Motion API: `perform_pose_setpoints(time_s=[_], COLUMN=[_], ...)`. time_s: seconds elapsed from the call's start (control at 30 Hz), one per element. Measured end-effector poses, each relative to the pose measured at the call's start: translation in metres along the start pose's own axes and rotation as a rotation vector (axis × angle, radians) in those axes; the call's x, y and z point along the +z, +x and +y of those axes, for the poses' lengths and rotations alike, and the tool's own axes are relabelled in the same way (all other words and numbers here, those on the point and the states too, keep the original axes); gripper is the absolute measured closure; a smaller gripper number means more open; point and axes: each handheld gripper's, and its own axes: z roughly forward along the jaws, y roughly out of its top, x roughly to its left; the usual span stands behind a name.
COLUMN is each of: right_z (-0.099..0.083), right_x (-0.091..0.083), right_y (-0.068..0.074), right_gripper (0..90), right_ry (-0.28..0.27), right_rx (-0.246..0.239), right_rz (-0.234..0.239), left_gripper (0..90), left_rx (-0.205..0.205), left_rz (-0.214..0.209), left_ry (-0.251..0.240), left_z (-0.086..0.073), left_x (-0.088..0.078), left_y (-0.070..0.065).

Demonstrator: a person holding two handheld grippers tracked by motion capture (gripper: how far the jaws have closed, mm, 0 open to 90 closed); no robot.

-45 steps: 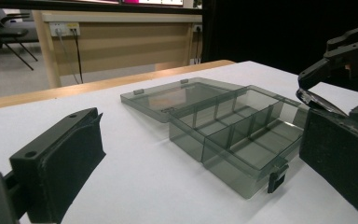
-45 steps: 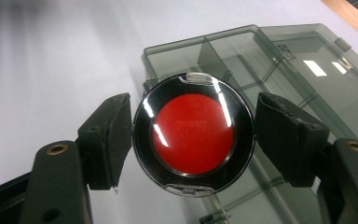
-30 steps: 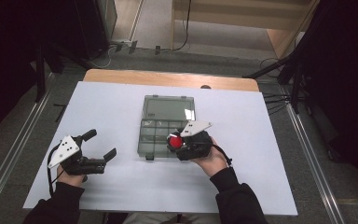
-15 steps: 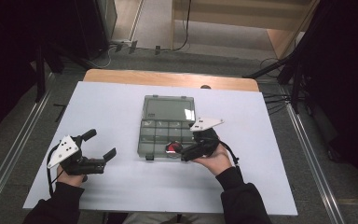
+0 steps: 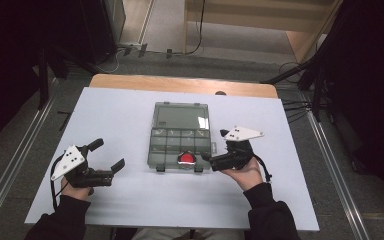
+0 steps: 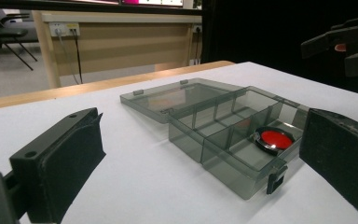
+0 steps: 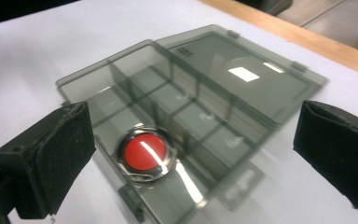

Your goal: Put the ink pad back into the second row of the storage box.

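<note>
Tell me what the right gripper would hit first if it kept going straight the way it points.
Probably the organizer box: the open right gripper aims at its near edge, by the red button. Depth is hard to judge.

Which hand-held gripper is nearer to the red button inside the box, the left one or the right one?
The right hand-held gripper: it sits open just right of the red button, beside the box. The left hand-held gripper rests farther off, left of the box.

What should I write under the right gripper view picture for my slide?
Round red button with a silver rim lying in an open, smoky-grey plastic compartment box.
</note>
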Motion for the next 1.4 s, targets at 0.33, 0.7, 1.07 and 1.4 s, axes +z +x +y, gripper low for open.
perform_pose_setpoints(time_s=[0.33,0.7,1.07,1.4], right_z=[-0.01,-0.026,-0.046,-0.061], right_x=[-0.03,-0.053,-0.067,-0.088], right_y=[-0.017,-0.023,-0.024,-0.018], right_gripper=[0.0,0.0,0.0,0.0], right_ry=[-0.103,-0.192,-0.243,-0.301], right_rx=[0.084,0.145,0.157,0.133], right_rz=[-0.058,-0.096,-0.167,-0.209], left_gripper=[0.0,0.0,0.0,0.0], left_rx=[-0.005,-0.007,-0.006,-0.01], left_rz=[0.003,0.004,0.006,0.005], left_ry=[-0.001,-0.001,0.0,-0.001], left_z=[0.0,0.0,0.0,0.0], left_x=[0.0,0.001,0.0,0.0], left_y=[0.001,0.001,0.001,0.001])
